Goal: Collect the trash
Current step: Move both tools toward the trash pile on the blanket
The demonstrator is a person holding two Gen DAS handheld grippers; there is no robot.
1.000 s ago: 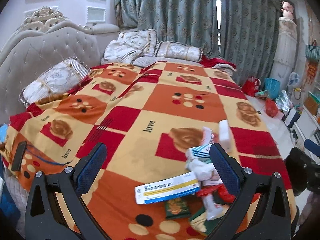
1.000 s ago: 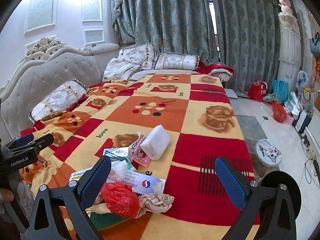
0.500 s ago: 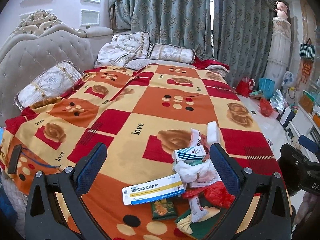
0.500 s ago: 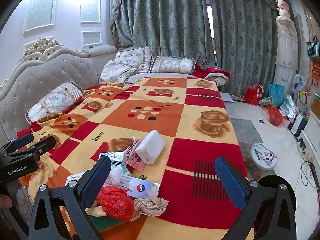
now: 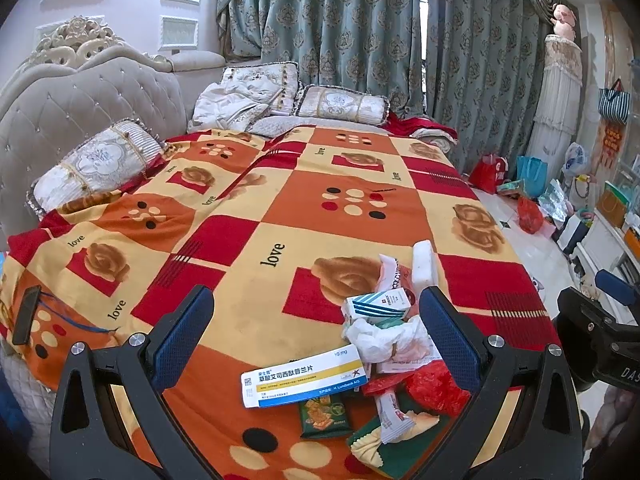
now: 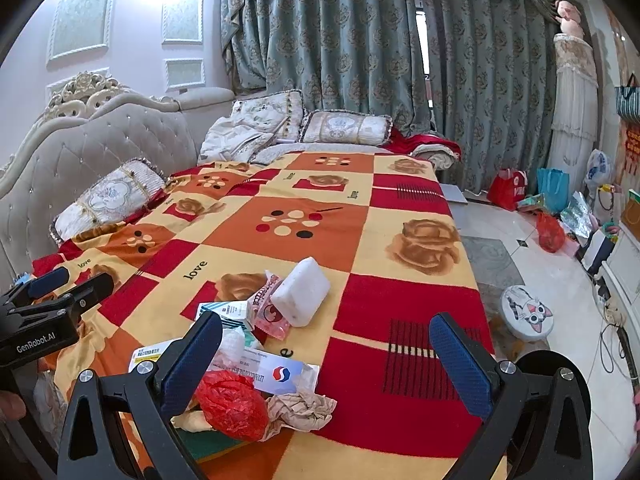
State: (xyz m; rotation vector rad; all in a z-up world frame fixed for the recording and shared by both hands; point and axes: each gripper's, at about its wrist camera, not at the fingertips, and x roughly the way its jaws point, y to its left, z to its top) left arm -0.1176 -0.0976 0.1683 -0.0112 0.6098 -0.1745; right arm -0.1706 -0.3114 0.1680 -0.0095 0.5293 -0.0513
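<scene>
Patterned orange bedspread (image 5: 312,184), tufted grey headboard (image 5: 80,108), cushions (image 5: 96,164) beside it, blue-green curtains (image 6: 360,32), cat-face stool (image 6: 527,314) on the floor.

Soft printed cloth blanket (image 5: 280,208), glossy cardboard medicine box (image 5: 304,376), crinkled red plastic bag (image 6: 232,404), crumpled paper (image 6: 300,410).

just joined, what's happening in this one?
A person holds a hand-held gripper in each hand over a bed. The left hand-held gripper and the right hand-held gripper are both open and empty. A trash pile lies untouched on the blanket's near edge: a long medicine box, a red plastic bag, crumpled paper, a white foam block.
</scene>
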